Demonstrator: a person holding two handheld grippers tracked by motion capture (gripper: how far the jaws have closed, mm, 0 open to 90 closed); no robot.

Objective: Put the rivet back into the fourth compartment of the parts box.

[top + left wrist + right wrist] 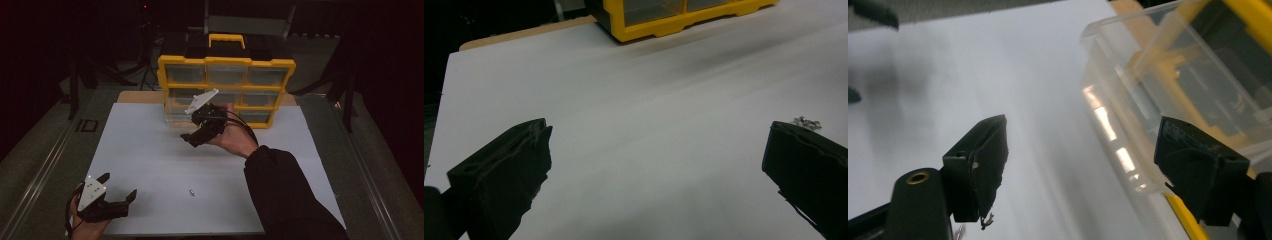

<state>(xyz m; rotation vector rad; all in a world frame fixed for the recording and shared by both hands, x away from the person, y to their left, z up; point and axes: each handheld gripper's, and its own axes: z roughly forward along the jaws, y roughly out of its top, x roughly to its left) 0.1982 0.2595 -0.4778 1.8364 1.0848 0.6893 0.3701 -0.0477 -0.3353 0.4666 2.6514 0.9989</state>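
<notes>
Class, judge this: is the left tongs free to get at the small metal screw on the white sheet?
Probably yes. The left tongs stand open, and bare white sheet lies between them and the screw.

A white sheet [150, 150] is covering most of the wooden tabletop [140, 96], whose bare edge is showing just behind the sheet's far side. Beyond the tabletop the room is lying in near darkness (details hard to tell). Dark stand legs [345, 95] are flanking the tabletop's far corners. Grey floor [35, 140] is running along both sides.
</notes>
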